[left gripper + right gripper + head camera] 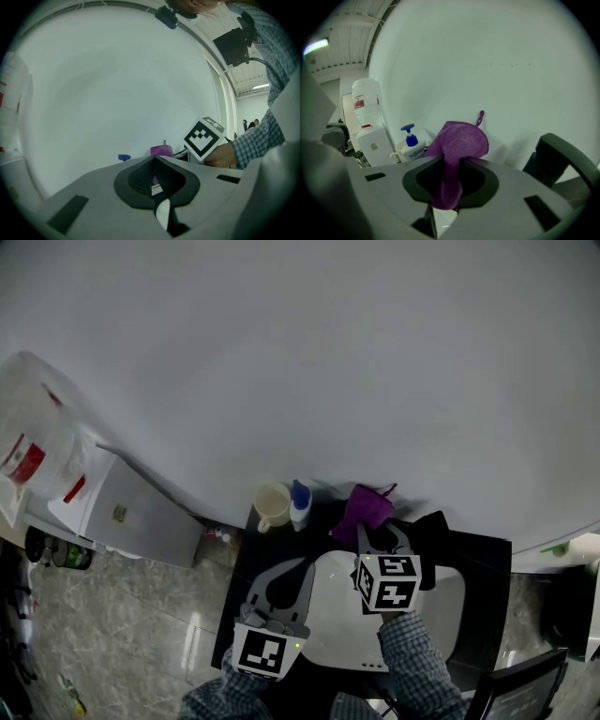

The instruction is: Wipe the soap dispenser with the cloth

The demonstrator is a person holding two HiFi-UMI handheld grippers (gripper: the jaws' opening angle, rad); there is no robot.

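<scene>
The soap dispenser (299, 506) is a white bottle with a blue pump, standing on the black counter by the wall; in the right gripper view the soap dispenser (411, 143) shows left of the jaws. My right gripper (372, 532) is shut on a purple cloth (366, 509), which bunches up above the jaws and hangs down between them. The cloth (459, 143) fills the middle of the right gripper view, with the right gripper (452, 164) clamped on it. My left gripper (302, 566) hangs over the basin, shut and empty. From the left gripper (154, 161) I see the cloth (161, 150) beyond.
A cream cup (272, 504) stands just left of the dispenser. A white basin (445, 610) lies under both grippers in the black counter (478, 559). A white water cooler (141, 517) with a big bottle (28, 442) stands at left. A dark object (555, 159) sits right of the cloth.
</scene>
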